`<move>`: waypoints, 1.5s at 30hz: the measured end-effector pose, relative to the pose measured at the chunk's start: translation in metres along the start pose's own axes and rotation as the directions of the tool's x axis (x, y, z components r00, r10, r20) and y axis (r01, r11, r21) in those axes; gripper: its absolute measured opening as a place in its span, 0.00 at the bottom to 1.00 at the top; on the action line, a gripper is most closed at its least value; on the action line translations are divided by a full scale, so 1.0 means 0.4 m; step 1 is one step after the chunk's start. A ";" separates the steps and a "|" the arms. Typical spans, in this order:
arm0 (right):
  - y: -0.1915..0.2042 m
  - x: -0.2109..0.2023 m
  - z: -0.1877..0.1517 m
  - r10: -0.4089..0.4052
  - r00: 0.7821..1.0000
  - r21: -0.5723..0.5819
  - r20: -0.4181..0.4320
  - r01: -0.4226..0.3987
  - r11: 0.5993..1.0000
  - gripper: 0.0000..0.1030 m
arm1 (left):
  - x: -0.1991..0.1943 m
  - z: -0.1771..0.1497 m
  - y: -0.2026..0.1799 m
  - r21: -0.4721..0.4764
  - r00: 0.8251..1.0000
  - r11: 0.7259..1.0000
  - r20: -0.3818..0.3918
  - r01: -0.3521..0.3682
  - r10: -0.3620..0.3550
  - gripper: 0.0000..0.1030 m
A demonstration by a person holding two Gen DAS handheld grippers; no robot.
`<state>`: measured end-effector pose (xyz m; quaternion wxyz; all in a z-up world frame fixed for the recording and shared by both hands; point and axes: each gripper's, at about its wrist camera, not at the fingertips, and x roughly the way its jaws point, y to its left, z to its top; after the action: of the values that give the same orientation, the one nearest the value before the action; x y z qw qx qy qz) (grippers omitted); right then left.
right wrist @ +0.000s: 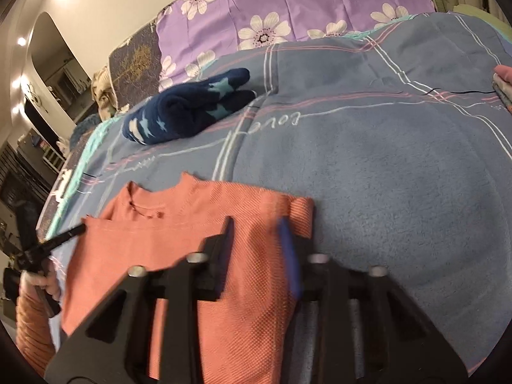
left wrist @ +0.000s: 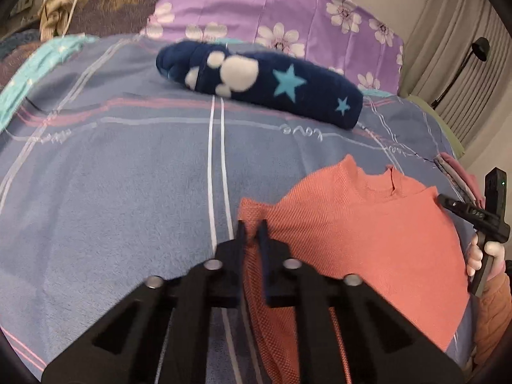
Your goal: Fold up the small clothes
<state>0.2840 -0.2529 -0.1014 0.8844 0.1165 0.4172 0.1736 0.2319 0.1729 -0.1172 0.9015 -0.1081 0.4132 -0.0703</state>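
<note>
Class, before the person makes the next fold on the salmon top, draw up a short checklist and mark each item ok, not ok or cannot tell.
1. Left gripper shut on the salmon top, at its edge: ok.
2. Right gripper shut on the top's opposite edge: ok.
3. Collar lies flat toward the far side: ok.
4. Blue blanket beyond the top free for the fold: ok.
5. Navy star-print garment lies apart from the top: ok.
6. Top's near hem smooth: cannot tell, hidden behind the grippers.
</note>
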 end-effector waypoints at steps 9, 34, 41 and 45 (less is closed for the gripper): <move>0.025 -0.152 0.039 0.041 0.983 -0.025 0.178 -0.037 0.999 0.00 | -0.140 0.028 -0.112 0.153 0.986 0.987 0.167 -0.039 0.013 0.04; 0.022 -0.129 0.083 0.045 0.977 -0.017 0.208 -0.042 0.999 0.04 | -0.119 0.072 -0.067 0.071 0.977 0.997 0.214 -0.033 0.017 0.01; -0.039 0.044 0.098 -0.087 0.996 0.038 0.015 0.086 0.996 0.23 | 0.047 0.119 -0.044 0.067 0.993 0.992 0.065 -0.104 0.100 0.01; -0.070 0.024 0.026 -0.032 0.999 0.078 -0.003 0.032 0.996 0.24 | 0.059 0.070 -0.047 0.061 1.000 0.998 0.006 -0.019 0.018 0.38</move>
<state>0.3037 -0.2753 -0.1113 0.8815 0.1442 0.4263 0.1430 0.2678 0.1534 -0.1119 0.9061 -0.0768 0.4094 -0.0744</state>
